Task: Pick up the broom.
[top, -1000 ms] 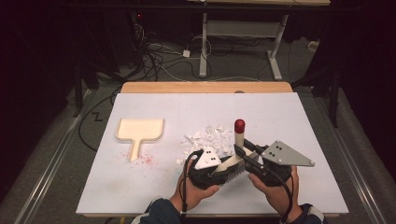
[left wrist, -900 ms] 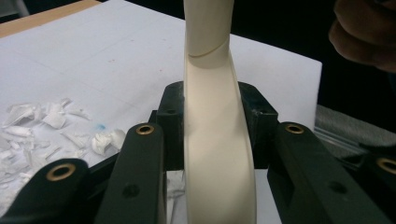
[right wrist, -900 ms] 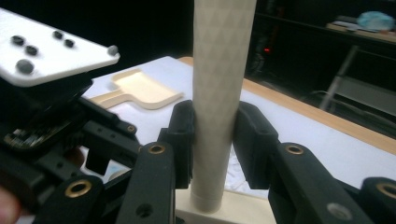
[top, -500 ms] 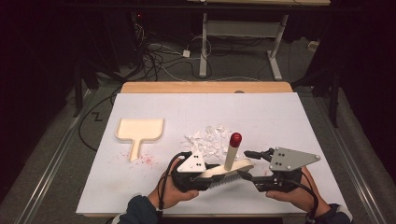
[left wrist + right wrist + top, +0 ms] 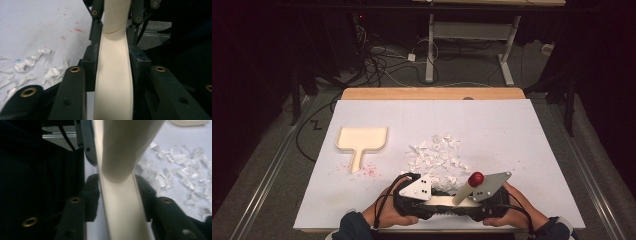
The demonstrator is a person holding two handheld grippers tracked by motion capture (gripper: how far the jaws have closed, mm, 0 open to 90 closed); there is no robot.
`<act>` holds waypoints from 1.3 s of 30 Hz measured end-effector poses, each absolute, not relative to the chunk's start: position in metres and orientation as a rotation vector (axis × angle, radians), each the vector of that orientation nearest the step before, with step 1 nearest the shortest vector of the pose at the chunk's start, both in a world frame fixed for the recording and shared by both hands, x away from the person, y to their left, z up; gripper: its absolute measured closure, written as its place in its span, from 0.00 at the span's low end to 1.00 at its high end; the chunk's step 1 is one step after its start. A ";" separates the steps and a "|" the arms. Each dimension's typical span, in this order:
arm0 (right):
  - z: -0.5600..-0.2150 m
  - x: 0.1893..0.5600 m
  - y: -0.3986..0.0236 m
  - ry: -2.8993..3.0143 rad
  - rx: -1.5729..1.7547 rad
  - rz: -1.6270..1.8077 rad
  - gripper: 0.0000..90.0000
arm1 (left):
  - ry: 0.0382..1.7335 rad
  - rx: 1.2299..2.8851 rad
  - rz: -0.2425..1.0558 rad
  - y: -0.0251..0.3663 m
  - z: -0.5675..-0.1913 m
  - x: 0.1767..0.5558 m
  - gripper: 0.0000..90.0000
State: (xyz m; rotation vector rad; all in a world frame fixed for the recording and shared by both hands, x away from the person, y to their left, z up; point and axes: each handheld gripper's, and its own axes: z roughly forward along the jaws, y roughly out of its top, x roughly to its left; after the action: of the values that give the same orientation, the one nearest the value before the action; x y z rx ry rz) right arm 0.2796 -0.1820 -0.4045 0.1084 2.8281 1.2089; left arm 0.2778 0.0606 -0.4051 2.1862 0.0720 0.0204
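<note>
A cream brush (image 5: 446, 201) with a red-knobbed handle (image 5: 476, 178) lies crosswise near the table's front edge, just short of a pile of white paper scraps (image 5: 434, 157). My left gripper (image 5: 431, 202) clamps the brush's left end; its jaws have just eased slightly, but the pads still press the cream body (image 5: 113, 82). My right gripper (image 5: 468, 204) has just closed on the right end, with the body (image 5: 125, 215) between its pads and the handle (image 5: 122, 145) rising ahead. A cream dustpan (image 5: 361, 140) rests at the left.
The white table cover (image 5: 512, 130) has red specks (image 5: 369, 171) near the dustpan's handle. A wooden edge (image 5: 432, 93) runs along the far side. Cables and a desk frame (image 5: 432, 45) stand on the floor beyond.
Both hands and the brush have drawn back toward the front edge and a little left. The right gripper sank and regripped. The handle now leans instead of standing upright.
</note>
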 end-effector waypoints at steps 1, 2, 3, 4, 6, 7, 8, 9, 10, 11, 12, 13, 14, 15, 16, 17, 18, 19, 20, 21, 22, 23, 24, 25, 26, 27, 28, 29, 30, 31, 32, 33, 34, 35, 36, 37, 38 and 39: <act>-0.405 0.279 -0.182 2.821 0.098 1.211 0.75 | 0.070 2.193 0.064 0.061 -0.403 0.276 0.66; -0.405 0.279 -0.182 2.821 0.098 1.211 0.75 | 0.070 2.193 0.064 0.061 -0.403 0.276 0.62; -0.403 0.278 -0.181 2.809 0.104 1.214 0.76 | 0.075 2.167 0.090 0.065 -0.399 0.275 0.59; -0.403 0.278 -0.181 2.809 0.104 1.214 0.76 | 0.075 2.167 0.090 0.065 -0.399 0.275 0.54; -0.398 0.280 -0.185 2.789 0.143 1.247 0.76 | 0.103 2.153 0.167 0.070 -0.395 0.274 0.45; -0.396 0.280 -0.188 2.779 0.170 1.245 0.76 | 0.134 2.150 0.215 0.073 -0.394 0.273 0.36; -0.394 0.281 -0.190 2.761 0.201 1.245 0.76 | 0.166 2.138 0.254 0.077 -0.393 0.272 0.29; -0.392 0.282 -0.192 2.744 0.221 1.237 0.76 | 0.195 2.122 0.289 0.082 -0.392 0.272 0.27; -0.392 0.282 -0.192 2.744 0.221 1.237 0.76 | 0.221 2.109 0.329 0.087 -0.392 0.271 0.27; -0.388 0.284 -0.198 2.707 0.293 1.248 0.76 | 0.242 2.107 0.376 0.091 -0.392 0.270 0.21; -0.388 0.284 -0.198 2.707 0.293 1.248 0.76 | 0.260 2.107 0.430 0.096 -0.393 0.269 0.21; -0.383 0.286 -0.204 2.662 0.341 1.255 0.76 | 0.306 2.099 0.525 0.106 -0.396 0.267 0.20; -0.381 0.287 -0.208 2.643 0.366 1.250 0.76 | 0.306 2.099 0.525 0.106 -0.396 0.267 0.19; -0.379 0.289 -0.211 2.623 0.390 1.244 0.76 | 0.325 2.097 0.552 0.112 -0.397 0.266 0.18; -0.379 0.289 -0.211 2.623 0.390 1.244 0.76 | 0.347 2.092 0.583 0.118 -0.400 0.266 0.18; -0.377 0.290 -0.214 2.601 0.414 1.239 0.75 | 0.371 2.086 0.610 0.123 -0.402 0.265 0.18; -0.376 0.291 -0.217 2.580 0.446 1.230 0.76 | 0.396 2.078 0.617 0.129 -0.404 0.265 0.18; -0.374 0.293 -0.220 2.560 0.472 1.229 0.76 | 0.419 2.069 0.633 0.135 -0.407 0.264 0.18; -0.373 0.294 -0.223 2.543 0.499 1.229 0.76 | 0.443 2.064 0.659 0.140 -0.409 0.264 0.18; -0.371 0.296 -0.225 2.528 0.526 1.221 0.76 | 0.466 2.055 0.669 0.145 -0.411 0.263 0.18; -0.370 0.297 -0.228 2.510 0.544 1.216 0.75 | 0.488 2.052 0.683 0.150 -0.413 0.262 0.18; -0.368 0.298 -0.231 2.493 0.570 1.213 0.76 | 0.515 2.046 0.707 0.155 -0.416 0.261 0.18; -0.367 0.300 -0.234 2.482 0.597 1.207 0.76 | 0.535 2.041 0.719 0.160 -0.418 0.260 0.18; -0.366 0.301 -0.237 2.471 0.603 1.204 0.76 | 0.552 2.039 0.721 0.165 -0.421 0.259 0.18; -0.365 0.302 -0.240 2.455 0.625 1.206 0.76 | 0.572 2.039 0.732 0.169 -0.424 0.258 0.18; -0.364 0.304 -0.244 2.446 0.642 1.201 0.76 | 0.590 2.042 0.745 0.174 -0.427 0.257 0.18; -0.363 0.305 -0.247 2.434 0.657 1.191 0.76 | 0.603 2.040 0.741 0.179 -0.430 0.256 0.18; -0.363 0.306 -0.250 2.420 0.668 1.186 0.76 | 0.621 2.045 0.738 0.184 -0.434 0.255 0.18; -0.362 0.308 -0.253 2.411 0.682 1.180 0.76 | 0.641 2.044 0.743 0.188 -0.437 0.254 0.18; -0.362 0.309 -0.255 2.403 0.701 1.177 0.76 | 0.661 2.041 0.740 0.192 -0.441 0.253 0.18; -0.362 0.311 -0.258 2.395 0.705 1.177 0.76 | 0.675 2.045 0.730 0.196 -0.444 0.252 0.18; -0.362 0.313 -0.260 2.382 0.714 1.170 0.76 | 0.694 2.050 0.734 0.199 -0.447 0.251 0.18; -0.362 0.318 -0.264 2.366 0.750 1.161 0.76 | 0.714 2.046 0.732 0.202 -0.450 0.249 0.18; -0.362 0.318 -0.264 2.366 0.750 1.161 0.76 | 0.726 2.048 0.720 0.204 -0.453 0.248 0.18; -0.363 0.320 -0.266 2.356 0.755 1.152 0.76 | 0.739 2.048 0.720 0.206 -0.455 0.246 0.18; -0.364 0.322 -0.267 2.339 0.773 1.134 0.76 | 0.752 2.050 0.725 0.207 -0.457 0.245 0.18; -0.364 0.324 -0.269 2.333 0.791 1.121 0.76 | 0.759 2.054 0.721 0.209 -0.458 0.244 0.18; -0.365 0.327 -0.270 2.329 0.796 1.111 0.76 | 0.758 2.052 0.726 0.209 -0.459 0.243 0.18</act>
State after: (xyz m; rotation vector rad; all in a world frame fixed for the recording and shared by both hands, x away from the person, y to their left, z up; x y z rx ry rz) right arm 0.3266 -0.2704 -0.3646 0.7963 2.3287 1.1112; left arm 0.2430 0.2095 -0.4593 2.0520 0.7582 0.7259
